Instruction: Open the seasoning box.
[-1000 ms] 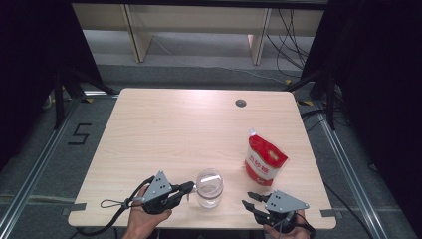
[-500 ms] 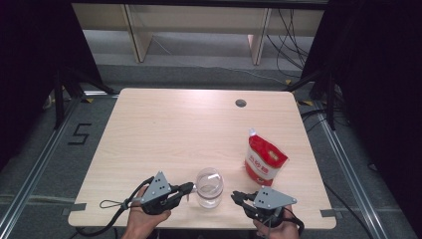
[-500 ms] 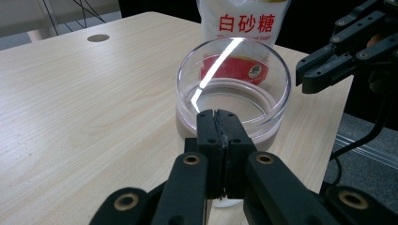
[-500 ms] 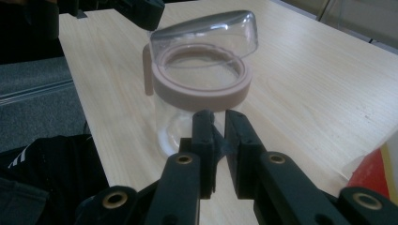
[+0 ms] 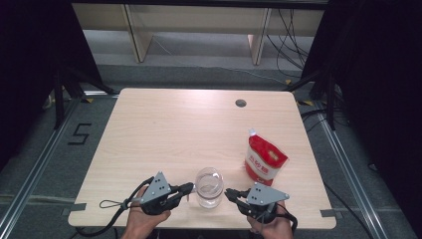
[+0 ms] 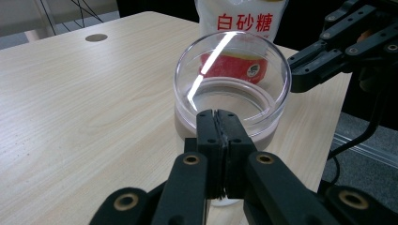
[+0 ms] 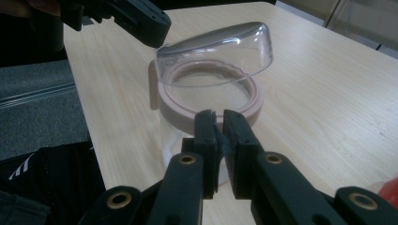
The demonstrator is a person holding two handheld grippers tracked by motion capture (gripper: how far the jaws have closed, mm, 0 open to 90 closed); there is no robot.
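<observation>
Hand-held gripper (image 7: 219, 123) shut, clear pink-rimmed jar (image 7: 209, 101), lid raised

Sugar bag (image 5: 263, 162): red and white, on the counter (image 5: 184, 129) at 4 o'clock, spout toward 12.
Counter hole (image 5: 241, 103): round, dark, at 1 o'clock near the far edge.
Shelf legs (image 5: 137, 35): pale wood, on the floor at 12 o'clock.

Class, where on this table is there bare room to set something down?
The wooden table is bare between its far edge, the dark round hole and the red-and-white sugar pouch. The near edge is crowded around the clear lidded jar.
</observation>
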